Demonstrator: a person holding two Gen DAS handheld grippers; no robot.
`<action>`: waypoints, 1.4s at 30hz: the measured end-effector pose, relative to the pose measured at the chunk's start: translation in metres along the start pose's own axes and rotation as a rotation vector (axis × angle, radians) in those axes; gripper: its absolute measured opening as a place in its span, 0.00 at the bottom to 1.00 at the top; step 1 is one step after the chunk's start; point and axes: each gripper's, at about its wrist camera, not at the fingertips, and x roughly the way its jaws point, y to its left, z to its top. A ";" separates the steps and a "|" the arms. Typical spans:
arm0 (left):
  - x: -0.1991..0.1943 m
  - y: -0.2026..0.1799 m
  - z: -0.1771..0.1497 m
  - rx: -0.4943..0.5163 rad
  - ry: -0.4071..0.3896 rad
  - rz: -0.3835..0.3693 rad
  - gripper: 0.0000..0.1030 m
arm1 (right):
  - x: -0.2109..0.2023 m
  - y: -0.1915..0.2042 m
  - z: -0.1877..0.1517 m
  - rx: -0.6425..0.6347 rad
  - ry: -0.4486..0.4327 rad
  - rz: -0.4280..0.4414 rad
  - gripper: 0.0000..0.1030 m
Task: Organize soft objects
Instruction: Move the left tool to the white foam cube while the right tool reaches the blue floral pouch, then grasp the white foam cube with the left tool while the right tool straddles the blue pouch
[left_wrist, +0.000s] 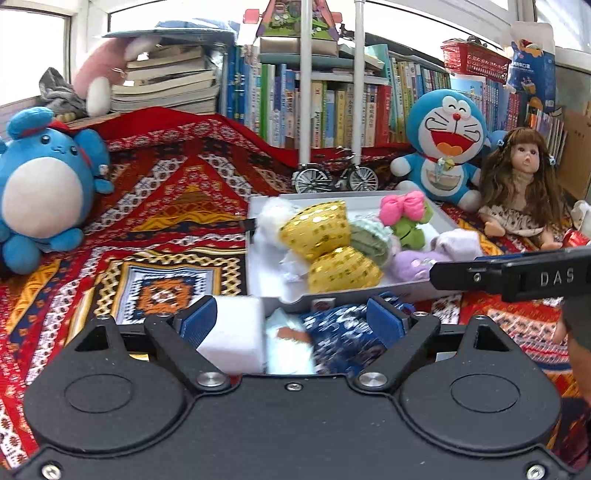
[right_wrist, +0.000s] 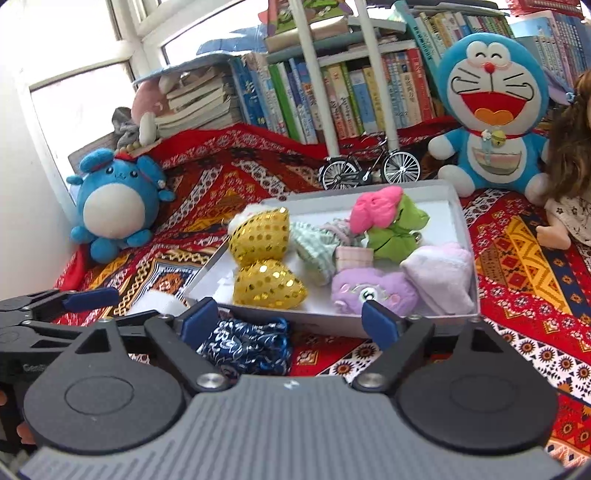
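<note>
We judge most soft toys already lie in the grey tray (right_wrist: 466, 236) ahead of both tongs, while the blue pouch (right_wrist: 245, 345) waits outside between the right tongs (right_wrist: 290, 319), which like the left tongs (left_wrist: 291, 319) stand apart and hold nothing.

Two gold sequin hearts (right_wrist: 267, 258), two blue plush toys (right_wrist: 112, 206), one doll (left_wrist: 522, 184).

A red patterned cloth (right_wrist: 517, 258) covers the bench. On it lie a grey tray (right_wrist: 463, 229) of soft toys, a blue pouch (right_wrist: 247, 347) just before the tray, a white block (left_wrist: 232, 332), a toy bicycle (right_wrist: 369, 166), a round blue plush (right_wrist: 114, 206), a blue cat plush (right_wrist: 491, 110) and a doll (left_wrist: 517, 184).
</note>
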 end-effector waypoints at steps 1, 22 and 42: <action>-0.001 0.003 -0.003 0.002 0.001 0.007 0.85 | 0.001 0.002 -0.001 -0.006 0.005 0.001 0.90; 0.019 0.061 -0.028 -0.131 0.056 0.017 0.86 | 0.036 0.059 -0.027 -0.208 0.088 -0.020 0.99; 0.038 0.058 -0.035 -0.135 0.058 -0.004 0.71 | 0.056 0.070 -0.036 -0.230 0.103 -0.042 1.00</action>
